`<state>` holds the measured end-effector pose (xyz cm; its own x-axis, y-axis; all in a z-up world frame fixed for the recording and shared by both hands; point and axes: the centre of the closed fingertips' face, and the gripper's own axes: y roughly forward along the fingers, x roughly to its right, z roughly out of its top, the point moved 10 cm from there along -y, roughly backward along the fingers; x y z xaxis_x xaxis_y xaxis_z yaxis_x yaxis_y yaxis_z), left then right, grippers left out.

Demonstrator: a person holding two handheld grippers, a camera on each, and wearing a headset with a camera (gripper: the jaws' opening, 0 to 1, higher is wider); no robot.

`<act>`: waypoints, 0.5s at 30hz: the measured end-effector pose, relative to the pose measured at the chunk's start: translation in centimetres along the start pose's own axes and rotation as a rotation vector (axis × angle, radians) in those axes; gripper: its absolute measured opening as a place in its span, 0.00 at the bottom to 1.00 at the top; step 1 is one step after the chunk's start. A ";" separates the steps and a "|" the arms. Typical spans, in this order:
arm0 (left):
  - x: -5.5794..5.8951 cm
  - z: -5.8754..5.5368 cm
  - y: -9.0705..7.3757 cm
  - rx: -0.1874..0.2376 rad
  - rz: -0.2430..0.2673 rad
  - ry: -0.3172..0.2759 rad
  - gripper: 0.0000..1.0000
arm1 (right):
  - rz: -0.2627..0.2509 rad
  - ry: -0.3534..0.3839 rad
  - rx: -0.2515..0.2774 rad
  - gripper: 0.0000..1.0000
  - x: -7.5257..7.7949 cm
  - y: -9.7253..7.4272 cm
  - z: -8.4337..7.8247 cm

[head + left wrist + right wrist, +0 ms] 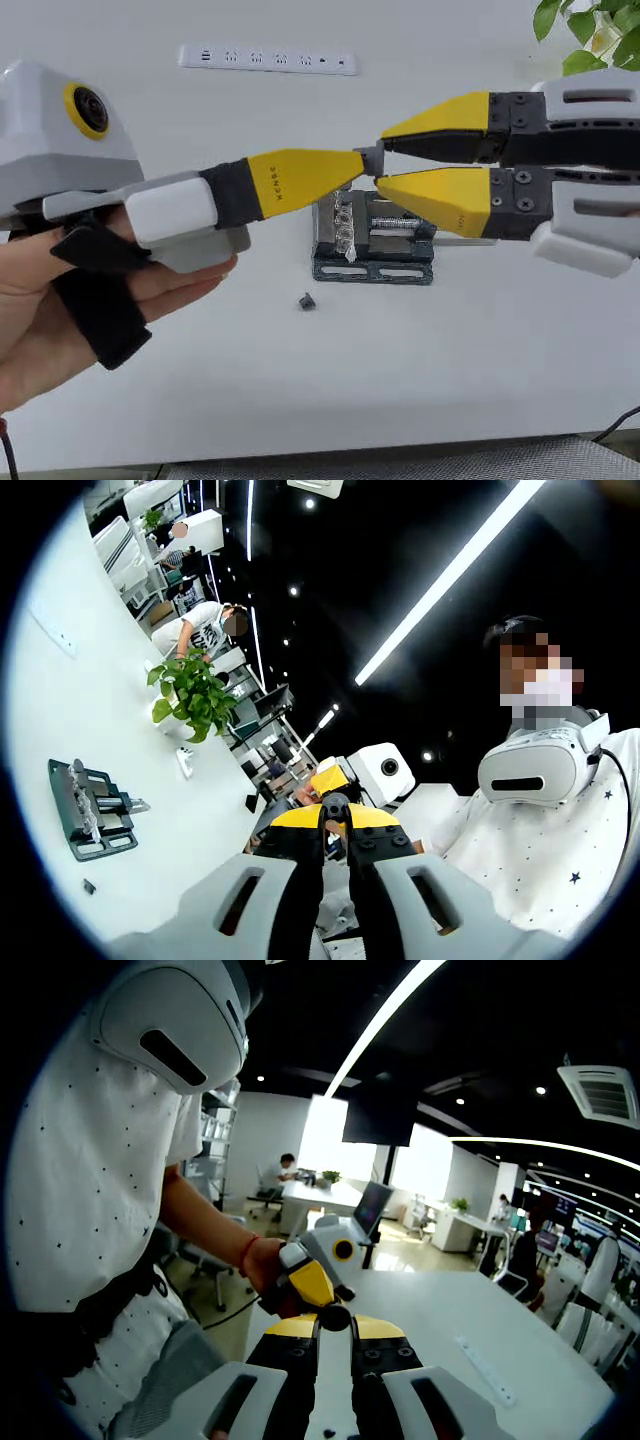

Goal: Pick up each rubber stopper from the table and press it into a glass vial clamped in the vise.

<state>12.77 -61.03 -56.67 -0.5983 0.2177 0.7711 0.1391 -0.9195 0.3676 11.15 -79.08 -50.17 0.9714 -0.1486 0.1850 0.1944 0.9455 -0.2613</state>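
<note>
Above the vise [372,247], at the frame centre, the right gripper [382,160] clamps a grey rubber stopper [370,158]. The left gripper [358,168] touches it; whether its jaws grip, I cannot tell.

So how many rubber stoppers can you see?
2. A grey stopper is pinched where the left tongs and right tongs meet. A dark stopper lies on the table in front of the vise. More may be hidden in the vials.
</note>
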 end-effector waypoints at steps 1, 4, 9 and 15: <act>0.0 0.0 0.0 0.000 -0.001 -0.002 0.03 | -0.001 0.001 -0.001 0.07 0.0 0.0 0.0; 0.1 0.0 0.0 0.002 -0.005 -0.005 0.03 | 0.002 0.001 0.000 0.07 0.0 0.0 0.1; 0.2 0.0 0.0 0.009 -0.015 -0.010 0.03 | 0.003 0.010 0.013 0.07 0.0 0.0 0.2; 0.2 0.0 0.0 0.009 -0.021 -0.014 0.03 | 0.006 0.002 0.011 0.07 0.0 0.0 0.3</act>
<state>12.61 -60.97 -56.52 -0.5897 0.2413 0.7707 0.1343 -0.9118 0.3882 11.09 -78.95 -49.86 0.9728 -0.1437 0.1819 0.1874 0.9494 -0.2521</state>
